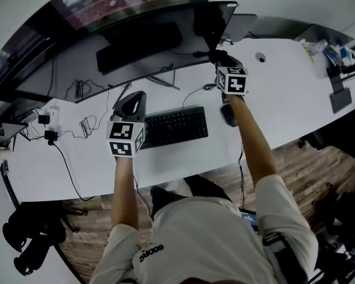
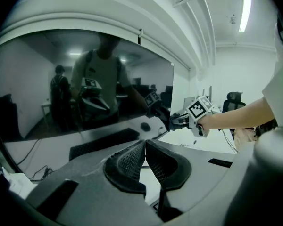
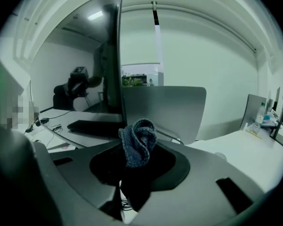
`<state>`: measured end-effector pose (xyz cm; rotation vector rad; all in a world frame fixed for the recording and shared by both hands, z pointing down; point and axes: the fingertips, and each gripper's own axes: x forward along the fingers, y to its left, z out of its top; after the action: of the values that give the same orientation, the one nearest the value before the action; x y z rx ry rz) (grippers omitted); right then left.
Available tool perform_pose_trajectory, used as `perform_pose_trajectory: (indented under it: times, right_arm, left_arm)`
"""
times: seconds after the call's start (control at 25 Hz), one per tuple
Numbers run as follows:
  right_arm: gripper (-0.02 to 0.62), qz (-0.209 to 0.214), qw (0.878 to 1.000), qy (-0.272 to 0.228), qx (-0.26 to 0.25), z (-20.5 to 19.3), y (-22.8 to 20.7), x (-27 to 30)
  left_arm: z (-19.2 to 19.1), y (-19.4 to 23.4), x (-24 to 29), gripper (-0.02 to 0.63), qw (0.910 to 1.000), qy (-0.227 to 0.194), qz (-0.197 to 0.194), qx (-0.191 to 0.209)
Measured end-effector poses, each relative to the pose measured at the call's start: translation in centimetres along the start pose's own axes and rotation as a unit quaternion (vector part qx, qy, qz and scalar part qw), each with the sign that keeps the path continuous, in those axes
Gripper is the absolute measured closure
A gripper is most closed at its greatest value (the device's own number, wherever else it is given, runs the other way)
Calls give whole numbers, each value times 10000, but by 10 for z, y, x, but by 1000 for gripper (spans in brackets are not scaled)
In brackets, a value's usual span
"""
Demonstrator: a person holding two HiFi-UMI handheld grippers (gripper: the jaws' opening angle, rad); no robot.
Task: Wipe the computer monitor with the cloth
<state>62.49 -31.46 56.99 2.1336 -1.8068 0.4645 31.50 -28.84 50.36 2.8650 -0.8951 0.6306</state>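
This is an office. A long white surface [image 1: 296,93] curves along the wall. It carries a wide curved monitor [image 2: 85,79], with a black keyboard [image 1: 174,126] and a mouse [image 1: 229,115] nearer its front edge. Loose cables [image 1: 86,123] and power plugs [image 1: 47,120] trail over its left part, and a round cable hole [image 1: 260,57] is cut in it to the right. The grey back of a second screen [image 3: 165,109] stands just right of the monitor. A black swivel chair [image 2: 233,100] sits far off to the right, a strip light [image 2: 246,11] runs along the ceiling, and the floor [image 1: 302,164] is wood plank.
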Motion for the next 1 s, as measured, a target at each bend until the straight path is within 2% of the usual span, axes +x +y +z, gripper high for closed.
perform_pose_trajectory:
  times: [0.16, 0.28, 0.4, 0.72, 1.0]
  right_arm:
    - [502, 299, 9994, -142, -93, 21, 3, -15]
    - [502, 535, 9979, -343, -135, 43, 9, -28]
    - [502, 617, 9965, -498, -264, 65, 11, -42]
    - [502, 330, 9945, -767, -625, 124, 16, -75]
    - [502, 128, 9924, -1056, -624, 166, 16, -103]
  left_arm:
    - [12, -5, -5, 586, 9998, -71, -40, 206]
    - [25, -3, -13, 586, 9996, -220, -24, 200]
    - [36, -3, -24, 586, 9990, -325, 3, 310]
    - [60, -3, -55, 586, 9967, -562, -27, 584]
    - [74, 3, -82, 586, 9949, -755, -127, 661]
